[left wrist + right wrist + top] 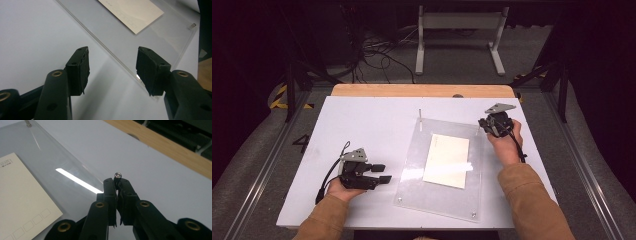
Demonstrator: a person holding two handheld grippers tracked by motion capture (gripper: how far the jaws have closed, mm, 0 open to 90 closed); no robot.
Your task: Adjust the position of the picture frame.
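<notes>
A clear acrylic plate lies on the white table top, with a cream card in its middle. A thin metal post stands at the plate's far left corner. At the far right corner my right gripper is shut on a small metal post, whose silver head shows just above the closed tips of my right gripper. My left gripper rests left of the plate, pointing at its edge. In the left gripper view my left gripper is open, with nothing between its pads, and the plate lies just ahead.
A wooden strip borders the table's far edge. Beyond it, on the floor, are a white stand and loose cables. A small screw sits in a plate corner. Metal rails run along both sides of the table.
</notes>
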